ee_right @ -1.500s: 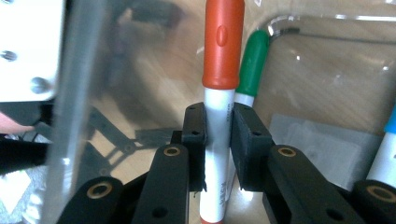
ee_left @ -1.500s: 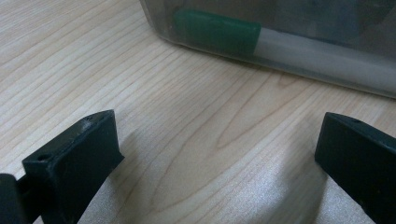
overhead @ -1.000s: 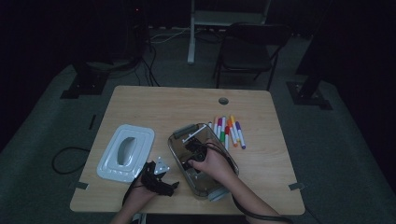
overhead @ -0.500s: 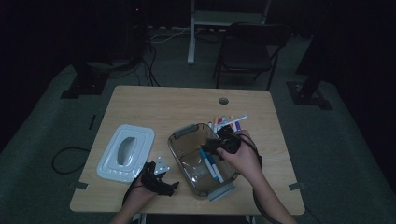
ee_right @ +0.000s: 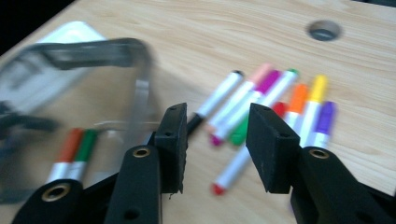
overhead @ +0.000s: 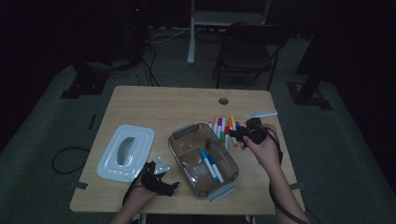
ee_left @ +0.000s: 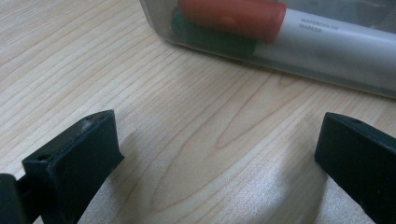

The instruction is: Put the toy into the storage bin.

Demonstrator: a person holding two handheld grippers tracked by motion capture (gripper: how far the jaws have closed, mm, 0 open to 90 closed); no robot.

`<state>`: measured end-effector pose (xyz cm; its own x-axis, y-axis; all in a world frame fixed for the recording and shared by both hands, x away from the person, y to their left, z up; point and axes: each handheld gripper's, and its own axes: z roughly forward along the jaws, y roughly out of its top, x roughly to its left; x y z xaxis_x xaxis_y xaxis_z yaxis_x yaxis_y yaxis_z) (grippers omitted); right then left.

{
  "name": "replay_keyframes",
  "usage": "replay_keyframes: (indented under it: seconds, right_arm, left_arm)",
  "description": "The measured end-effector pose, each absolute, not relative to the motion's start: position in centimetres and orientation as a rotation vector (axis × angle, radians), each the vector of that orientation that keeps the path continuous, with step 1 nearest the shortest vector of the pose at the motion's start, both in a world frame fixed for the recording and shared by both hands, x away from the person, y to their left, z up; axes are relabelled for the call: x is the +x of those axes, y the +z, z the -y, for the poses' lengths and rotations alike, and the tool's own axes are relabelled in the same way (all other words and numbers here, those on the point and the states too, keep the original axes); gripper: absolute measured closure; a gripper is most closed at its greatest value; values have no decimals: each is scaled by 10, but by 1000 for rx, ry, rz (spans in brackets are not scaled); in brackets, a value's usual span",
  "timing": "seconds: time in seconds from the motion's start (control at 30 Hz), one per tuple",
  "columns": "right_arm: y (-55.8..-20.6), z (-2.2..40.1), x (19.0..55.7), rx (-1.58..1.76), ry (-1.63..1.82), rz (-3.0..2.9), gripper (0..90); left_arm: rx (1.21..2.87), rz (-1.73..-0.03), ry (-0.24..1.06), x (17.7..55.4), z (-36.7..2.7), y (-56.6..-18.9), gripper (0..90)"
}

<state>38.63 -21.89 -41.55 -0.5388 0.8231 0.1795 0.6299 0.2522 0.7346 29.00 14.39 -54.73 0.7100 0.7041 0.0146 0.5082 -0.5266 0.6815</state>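
Markers, bin, lid on worktop [overhead: 154, 100]
Right gripper [ee_right: 215, 140] jaws part-open, empty, over loose markers [ee_right: 261, 100]; left gripper [ee_left: 219, 154] jaws wide, empty, beside bin [overhead: 205, 158]; lid [overhead: 126, 151] apart

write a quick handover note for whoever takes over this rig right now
Left gripper: open, nothing between its jaws, resting on the wooden table beside the clear plastic box.
Right gripper: open, holding nothing, jaws just been opening, above the loose coloured markers right of the box.
Done: two markers lie in the box.
Left: the remaining markers on the table; the white lid lies left of the box, still off.
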Motion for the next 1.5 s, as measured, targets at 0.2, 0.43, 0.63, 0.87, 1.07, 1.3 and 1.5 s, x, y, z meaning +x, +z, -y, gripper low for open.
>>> replay_keyframes:
  seconds: [0.2,0.43,0.63,0.87,1.07,1.3,1.5]
  right_arm:
    - [-441,245,412,1517,1071,-2234,645]
    - [-472,259,441,1655,970,-2189,664]
    - [-497,257,461,1721,902,-2171,664]
    - [-516,255,472,1780,872,-2169,677]
    - [-521,259,474,1808,821,-2159,725]
    - [-520,265,470,1871,842,-2097,766]
    - [-507,270,463,1891,866,-2074,766]
  left_arm:
    - [2246,-918,380,290,-144,-547,5]
    - [2247,-918,381,290,-144,-547,5]
    - [2246,-918,381,290,-144,-547,5]
    - [2246,-918,381,290,-144,-547,5]
    - [2246,-918,381,290,-144,-547,5]
    - [2247,-918,381,290,-144,-547,5]
    - [2246,-918,381,290,-144,-547,5]
